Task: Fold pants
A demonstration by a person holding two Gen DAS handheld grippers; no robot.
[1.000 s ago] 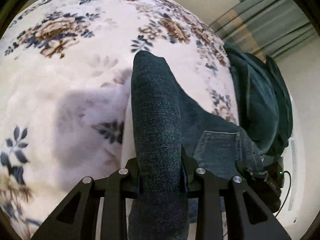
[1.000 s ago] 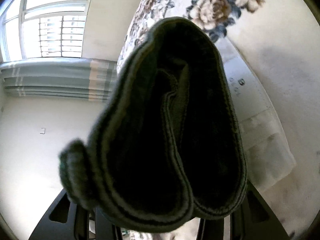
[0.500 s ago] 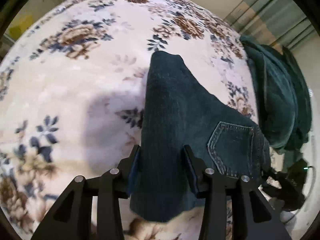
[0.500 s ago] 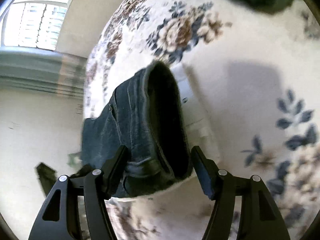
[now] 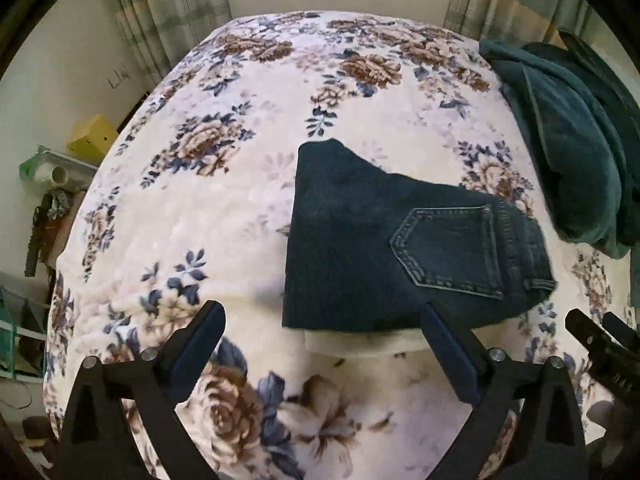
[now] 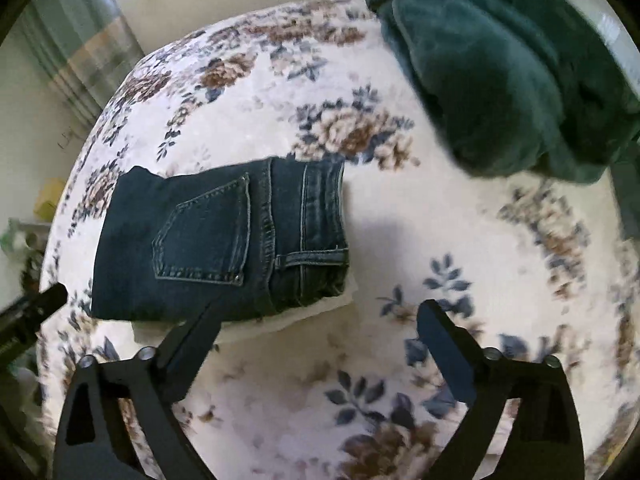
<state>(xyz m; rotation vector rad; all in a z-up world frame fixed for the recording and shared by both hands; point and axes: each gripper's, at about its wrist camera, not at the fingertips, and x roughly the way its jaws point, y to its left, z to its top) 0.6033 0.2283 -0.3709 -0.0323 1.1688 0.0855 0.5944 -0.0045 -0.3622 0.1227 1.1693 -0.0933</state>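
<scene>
I see folded jeans point(image 5: 384, 256) lying on the floral blanket point(image 5: 224, 216); my left gripper point(image 5: 322, 336) and right gripper point(image 6: 320, 328) hover wide open, empty, just beside the jeans.

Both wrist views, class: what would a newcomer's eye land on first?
The folded dark jeans, back pocket up, lie mid-bed on the floral blanket. A heaped teal blanket fills the far right corner. In front, the left gripper and right gripper are open, holding nothing.

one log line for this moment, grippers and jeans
left gripper: open, empty | right gripper: open, empty | jeans: folded, flat on floral blanket, pocket up | green blanket: bunched beyond
</scene>
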